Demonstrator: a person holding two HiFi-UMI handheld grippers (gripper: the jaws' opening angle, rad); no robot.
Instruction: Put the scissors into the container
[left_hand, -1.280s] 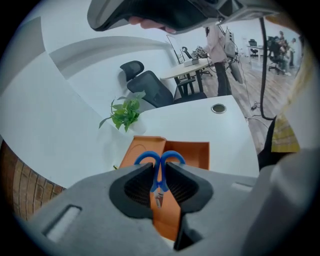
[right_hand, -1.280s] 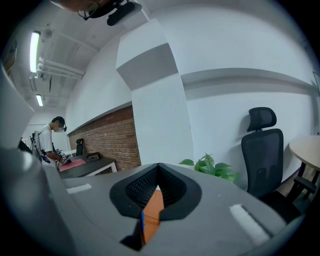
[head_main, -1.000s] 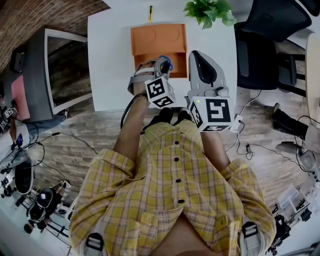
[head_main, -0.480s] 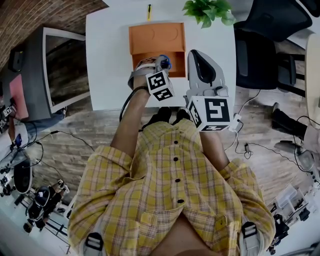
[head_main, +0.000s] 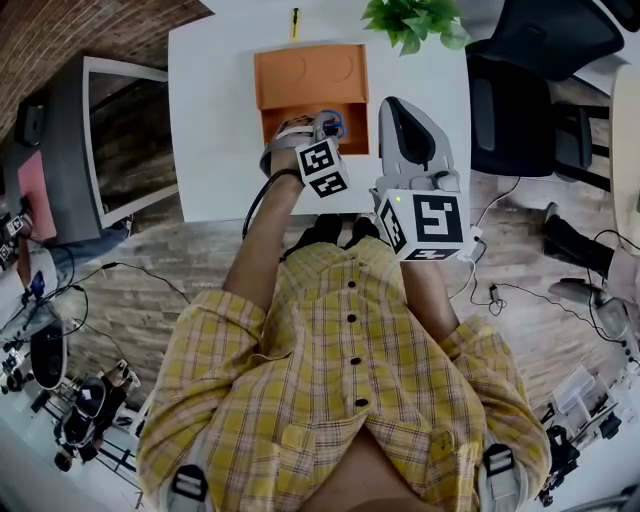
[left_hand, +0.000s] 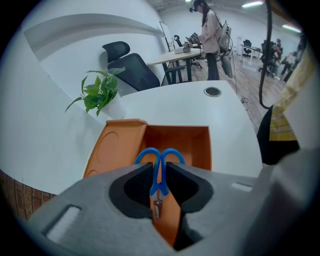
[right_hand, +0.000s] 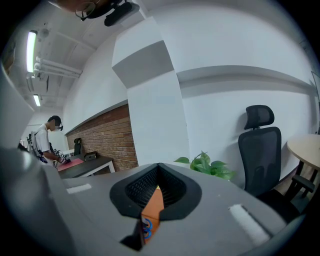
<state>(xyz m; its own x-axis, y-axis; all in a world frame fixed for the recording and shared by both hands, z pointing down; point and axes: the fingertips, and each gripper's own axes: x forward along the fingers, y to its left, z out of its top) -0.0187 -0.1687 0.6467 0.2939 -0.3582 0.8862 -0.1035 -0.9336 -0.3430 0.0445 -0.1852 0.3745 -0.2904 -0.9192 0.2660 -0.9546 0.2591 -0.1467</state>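
A brick wall (right_hand: 102, 140) is seen at the far left, beyond the smooth white table (left_hand: 220, 120). On that table a matte orange container (left_hand: 192, 145) is set, box-shaped, with its flat lid laid open to the left; two round embossed rings are pressed into the lid. The left gripper (left_hand: 159, 170) is held over the container's near wall, and its ribbed black pads are closed tightly on the scissors (left_hand: 159, 186). The scissors are gripped just below their two glossy blue plastic loops, which are pointed away over the open compartment, while the thin metal blades are turned back towards the camera. To the right, the right gripper (right_hand: 158, 172) is raised beside the container; its grey jaws are brought together at the tips and nothing is held between them. A leafy green plant (left_hand: 97, 95) is placed at the table's far right corner, and a black mesh-backed office chair (right_hand: 260, 145) is stood further right.
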